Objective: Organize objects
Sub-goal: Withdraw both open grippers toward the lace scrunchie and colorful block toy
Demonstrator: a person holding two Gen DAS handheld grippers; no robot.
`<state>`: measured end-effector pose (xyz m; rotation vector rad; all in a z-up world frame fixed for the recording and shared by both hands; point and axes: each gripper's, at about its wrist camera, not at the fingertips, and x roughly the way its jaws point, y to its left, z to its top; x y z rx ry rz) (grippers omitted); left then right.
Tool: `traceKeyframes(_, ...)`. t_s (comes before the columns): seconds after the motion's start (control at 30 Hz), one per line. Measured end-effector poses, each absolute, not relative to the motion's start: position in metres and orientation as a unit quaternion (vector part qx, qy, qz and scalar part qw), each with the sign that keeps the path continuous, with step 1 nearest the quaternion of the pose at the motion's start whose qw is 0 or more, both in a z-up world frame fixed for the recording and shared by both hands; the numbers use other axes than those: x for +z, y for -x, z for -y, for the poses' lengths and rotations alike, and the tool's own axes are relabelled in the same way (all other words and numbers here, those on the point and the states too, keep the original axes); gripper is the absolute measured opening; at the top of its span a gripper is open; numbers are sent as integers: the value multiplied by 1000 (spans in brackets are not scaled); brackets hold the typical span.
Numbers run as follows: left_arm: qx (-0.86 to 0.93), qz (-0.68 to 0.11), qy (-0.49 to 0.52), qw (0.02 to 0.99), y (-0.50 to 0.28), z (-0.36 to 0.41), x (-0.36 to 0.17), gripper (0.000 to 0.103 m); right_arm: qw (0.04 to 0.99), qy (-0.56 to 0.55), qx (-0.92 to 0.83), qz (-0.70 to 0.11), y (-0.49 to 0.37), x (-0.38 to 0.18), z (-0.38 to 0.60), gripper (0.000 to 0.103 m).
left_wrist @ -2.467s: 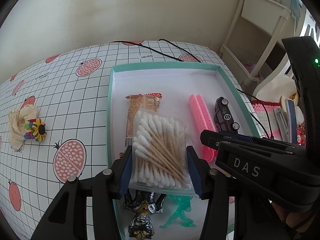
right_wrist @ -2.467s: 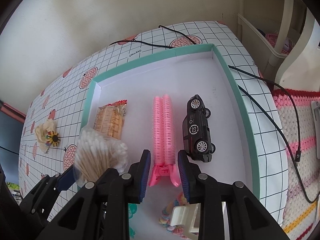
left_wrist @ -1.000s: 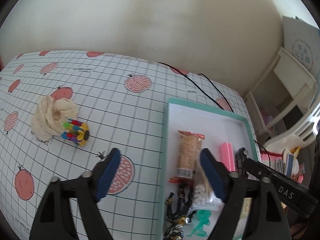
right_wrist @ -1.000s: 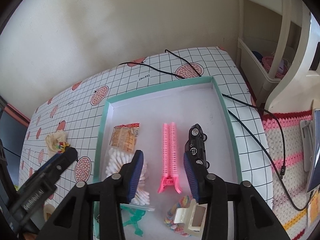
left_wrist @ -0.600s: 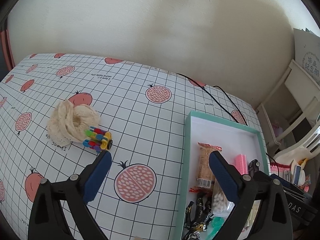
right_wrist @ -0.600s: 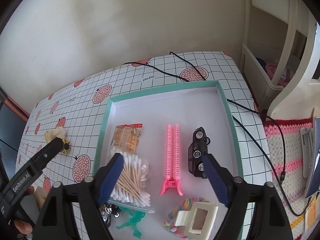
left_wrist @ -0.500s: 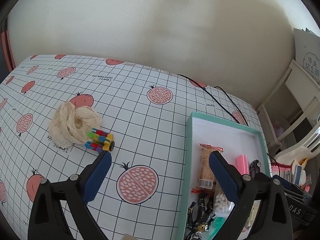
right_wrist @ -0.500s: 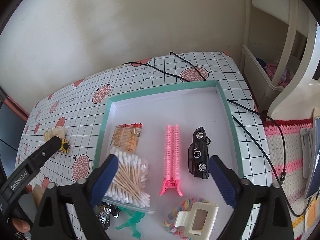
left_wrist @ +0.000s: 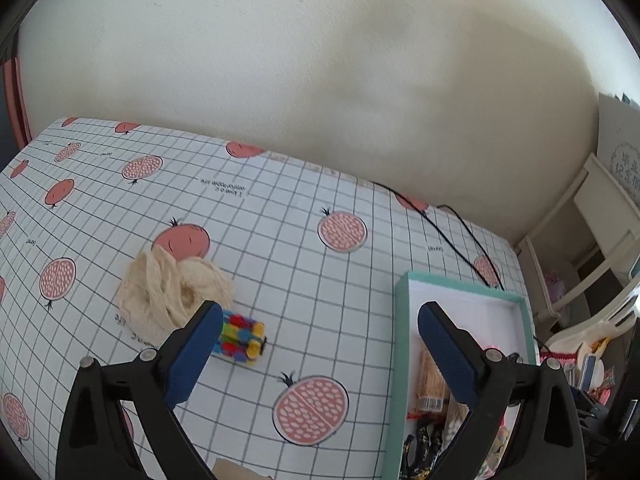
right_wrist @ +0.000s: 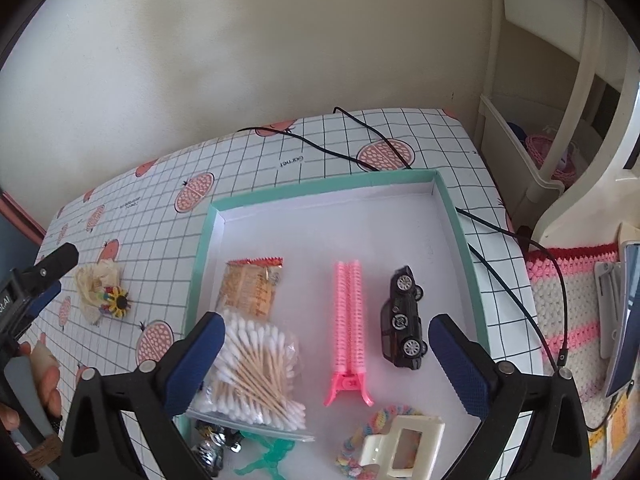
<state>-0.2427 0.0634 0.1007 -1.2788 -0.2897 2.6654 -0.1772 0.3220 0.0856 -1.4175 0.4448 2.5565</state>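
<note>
**Inspector:** Report the container and its contents.

**Operator:** I see one shallow box (right_wrist: 202, 240) with a teal rim and a white floor, resting on the pomegranate-print gridded tablecloth (left_wrist: 280, 264). I count these in it: one clear bag of wooden cotton swabs (right_wrist: 256, 368) at the box's near left; one orange snack packet (right_wrist: 250, 286) just behind the bag; one ridged pink hair clip (right_wrist: 349, 320) at the middle; one glossy black toy car (right_wrist: 403, 318) right of the clip; one cream claw clip (right_wrist: 404, 450) lying on a pastel scrunchie (right_wrist: 374, 414) at the near edge; one green plastic figure (right_wrist: 268, 458) and one black and silver figure (right_wrist: 210, 446), both partly under the swab bag.

**Inspector:** Anything outside the box?

**Operator:** Two items, well left of the box: one cream knitted scrunchie (left_wrist: 172, 292) and, touching it, one multicoloured block toy (left_wrist: 240, 338) with a yellow flower-shaped end.

**Inspector:** Grippers?

**Operator:** My left gripper (left_wrist: 320, 344) hangs over the tablecloth left of the box, jaws wide apart and holding nothing, its left pad in front of the block toy. My right gripper (right_wrist: 326, 356) hangs over the box's near half, jaws likewise spread and empty.
</note>
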Motion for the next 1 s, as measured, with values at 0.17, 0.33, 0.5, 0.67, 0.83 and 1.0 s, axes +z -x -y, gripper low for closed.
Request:
traceKeyframes(0.17, 890, 102, 438, 75, 260, -39, 103, 98, 79, 455, 874, -149, 194, 104, -300, 103)
traceKeyframes(0.33, 893, 110, 432, 59, 268, -9, 104, 98, 50, 439, 885, -146, 210, 114, -260, 103)
traceKeyframes(0.5, 888, 114, 442, 46, 275, 23, 99, 98, 1, 435, 889, -145, 225, 110, -211, 103)
traceKeyframes(0.67, 885, 130, 445, 26, 280, 57, 94, 98, -30, 450, 885, -118, 238, 93, -163, 103)
traceKeyframes(0.83, 881, 147, 449, 16, 282, 76, 88, 98, -45, 466, 877, -110, 249, 71, -133, 103)
traceKeyframes(1.0, 876, 154, 457, 21, 286, 78, 78, 98, -51, 475, 871, -114, 257, 53, -118, 103)
